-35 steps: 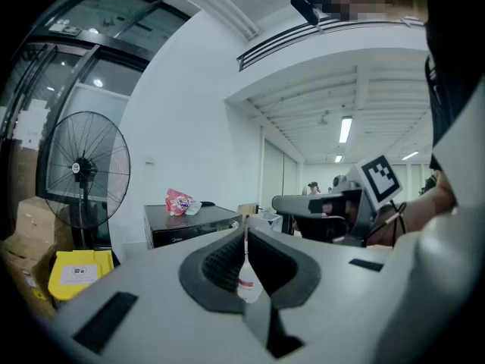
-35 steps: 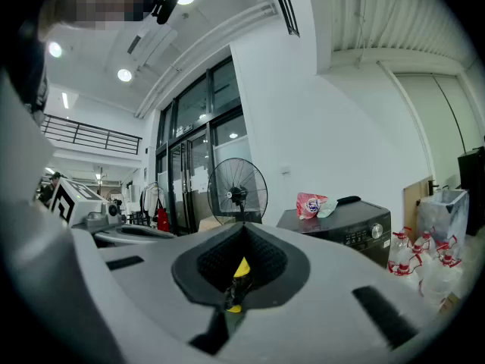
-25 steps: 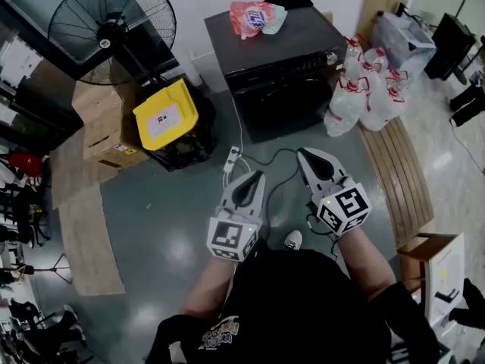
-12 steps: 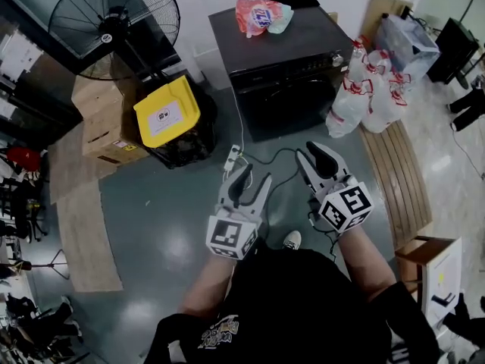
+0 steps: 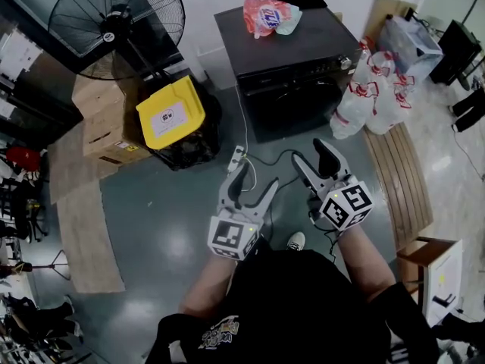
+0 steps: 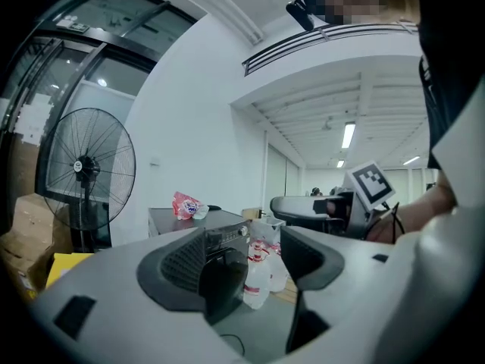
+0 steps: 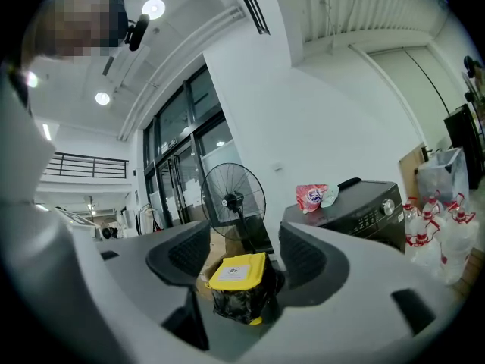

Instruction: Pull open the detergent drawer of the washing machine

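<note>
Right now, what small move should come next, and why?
Probably step toward the washer: it stands well ahead, apart from both grippers. The left gripper and right gripper are opening with nothing between their jaws, so closing that gap seems the remaining need.

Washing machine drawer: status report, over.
Left gripper and right gripper empty, jaws opening. Washing machine ahead across the floor, not reached; drawer looks shut. Power strip on the floor between.
</note>
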A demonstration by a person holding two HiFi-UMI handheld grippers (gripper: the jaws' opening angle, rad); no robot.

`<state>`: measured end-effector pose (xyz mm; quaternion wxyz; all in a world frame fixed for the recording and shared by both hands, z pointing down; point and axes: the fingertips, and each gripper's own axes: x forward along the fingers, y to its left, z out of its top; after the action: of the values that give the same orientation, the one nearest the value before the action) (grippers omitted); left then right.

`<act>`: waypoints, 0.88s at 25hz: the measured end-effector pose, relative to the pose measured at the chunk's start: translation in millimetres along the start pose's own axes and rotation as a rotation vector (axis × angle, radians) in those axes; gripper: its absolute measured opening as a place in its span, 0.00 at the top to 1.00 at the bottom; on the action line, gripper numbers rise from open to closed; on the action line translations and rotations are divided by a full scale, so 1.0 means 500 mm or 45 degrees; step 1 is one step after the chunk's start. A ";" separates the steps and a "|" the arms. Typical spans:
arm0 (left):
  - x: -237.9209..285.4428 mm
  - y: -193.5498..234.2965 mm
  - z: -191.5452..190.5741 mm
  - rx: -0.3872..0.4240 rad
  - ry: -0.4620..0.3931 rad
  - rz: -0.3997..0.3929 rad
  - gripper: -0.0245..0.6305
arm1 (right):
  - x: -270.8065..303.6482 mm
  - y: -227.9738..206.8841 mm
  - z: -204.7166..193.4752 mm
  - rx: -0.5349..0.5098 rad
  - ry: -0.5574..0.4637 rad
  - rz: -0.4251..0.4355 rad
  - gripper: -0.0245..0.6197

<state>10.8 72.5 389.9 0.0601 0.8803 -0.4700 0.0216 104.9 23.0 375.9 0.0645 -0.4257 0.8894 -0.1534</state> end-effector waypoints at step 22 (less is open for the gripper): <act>0.031 0.253 0.001 -0.024 0.028 -0.131 0.53 | 0.253 0.010 -0.052 0.130 0.000 -0.138 0.47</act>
<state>-85.4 -9.9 401.5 0.0745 0.9025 -0.4236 0.0236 15.2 -66.8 400.9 0.0778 -0.4695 0.8560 -0.2018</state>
